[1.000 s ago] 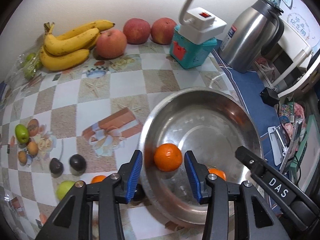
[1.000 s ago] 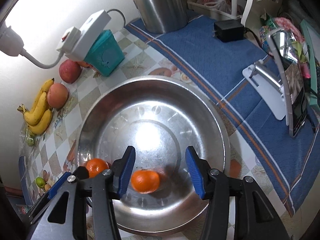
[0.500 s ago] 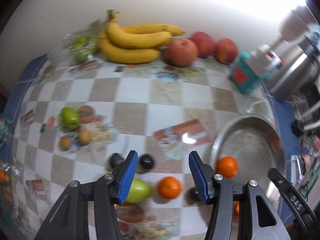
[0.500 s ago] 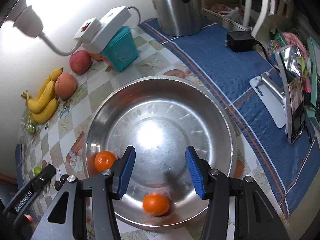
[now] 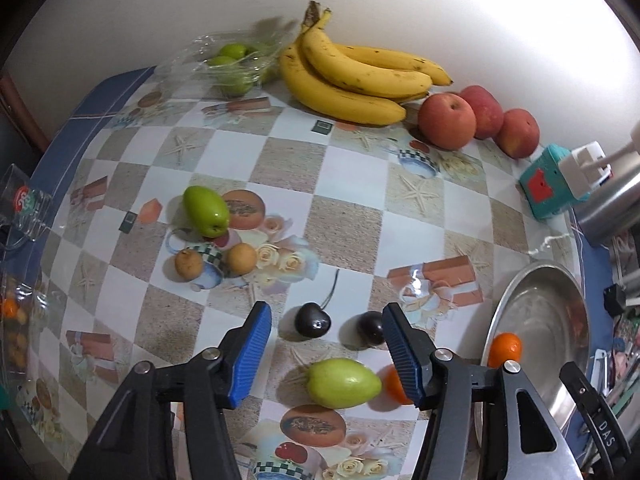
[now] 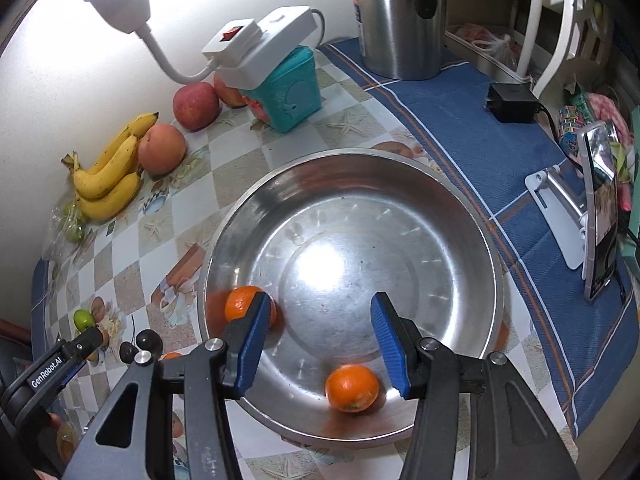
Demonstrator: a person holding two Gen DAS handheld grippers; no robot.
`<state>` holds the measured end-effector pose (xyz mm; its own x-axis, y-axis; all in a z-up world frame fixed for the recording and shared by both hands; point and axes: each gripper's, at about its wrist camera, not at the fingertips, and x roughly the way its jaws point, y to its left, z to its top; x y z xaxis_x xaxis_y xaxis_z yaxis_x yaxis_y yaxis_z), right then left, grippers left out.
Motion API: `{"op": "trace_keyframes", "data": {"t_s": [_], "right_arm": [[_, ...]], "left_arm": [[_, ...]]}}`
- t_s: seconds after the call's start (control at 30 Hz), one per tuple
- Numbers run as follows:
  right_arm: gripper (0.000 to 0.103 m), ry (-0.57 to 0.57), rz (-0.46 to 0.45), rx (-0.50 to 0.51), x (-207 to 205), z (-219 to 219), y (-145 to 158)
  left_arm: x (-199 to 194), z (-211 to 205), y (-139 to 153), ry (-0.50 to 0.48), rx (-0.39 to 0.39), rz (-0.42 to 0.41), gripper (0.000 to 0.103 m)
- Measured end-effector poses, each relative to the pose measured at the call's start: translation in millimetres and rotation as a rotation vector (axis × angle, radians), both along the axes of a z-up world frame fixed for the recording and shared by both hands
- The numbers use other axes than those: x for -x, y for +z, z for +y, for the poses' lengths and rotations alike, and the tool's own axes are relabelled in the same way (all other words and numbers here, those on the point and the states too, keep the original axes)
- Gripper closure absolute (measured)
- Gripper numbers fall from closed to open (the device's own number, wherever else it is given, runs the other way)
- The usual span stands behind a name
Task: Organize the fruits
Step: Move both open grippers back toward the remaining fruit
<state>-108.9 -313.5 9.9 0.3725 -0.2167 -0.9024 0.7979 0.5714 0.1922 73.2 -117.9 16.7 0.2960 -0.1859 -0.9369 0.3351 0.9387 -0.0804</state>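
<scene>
Steel bowl point(image 6: 460, 200) holds two oranges point(image 6: 352, 388); left gripper point(image 5: 326, 354), jaws opening and empty, hangs beside it over loose fruit, likely next closing on the green fruit point(image 5: 344, 383), while the right gripper point(image 6: 318, 344) waits half-open and empty above the bowl.

Desk centre point(image 5: 352, 184): bare checkered cloth, passable.
Back wall: blocked by bananas point(image 5: 360, 76), apples point(image 5: 448, 120).
Bowl point(image 6: 400, 168): two oranges point(image 6: 352, 388) at near rim; middle free.
Right edge: kettle point(image 6: 400, 20), phone stand point(image 6: 560, 204).

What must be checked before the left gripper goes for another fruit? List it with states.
1. Left gripper empty, fingers opening: ok.
2. Fruit between its fingers, green fruit and two cherries: ok.
3. Orange partly hidden behind the right finger: not ok.
4. Bowl has room, two oranges inside: ok.
5. Right gripper empty over the bowl: ok.
</scene>
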Motion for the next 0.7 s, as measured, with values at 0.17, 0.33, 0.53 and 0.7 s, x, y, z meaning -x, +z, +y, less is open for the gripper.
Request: {"op": "trace_keyframes", "data": {"t_s": [0.17, 0.33, 0.53, 0.7], "right_arm": [[0.027, -0.003, 0.016, 0.003, -1.3, 0.4, -3.7], [0.024, -0.001, 0.034, 0.007, -1.6, 0.5, -7.1], [0.012, 0.0, 0.029, 0.017, -1.4, 0.3, -6.2], [0.012, 0.009, 0.028, 0.033, -2.6, 1.6, -4.9]], "left_arm": [[-2.2, 3.4, -2.7, 0.016, -0.016, -0.004, 0.016], [-3.1, 5.3, -7.4, 0.029, -0.031, -0.001, 0.005], [-2.8, 5.9, -7.1, 0.023, -0.033, -0.023, 0.0], [-1.6, 7.4, -5.6, 0.011, -0.036, -0.043, 0.0]]}}
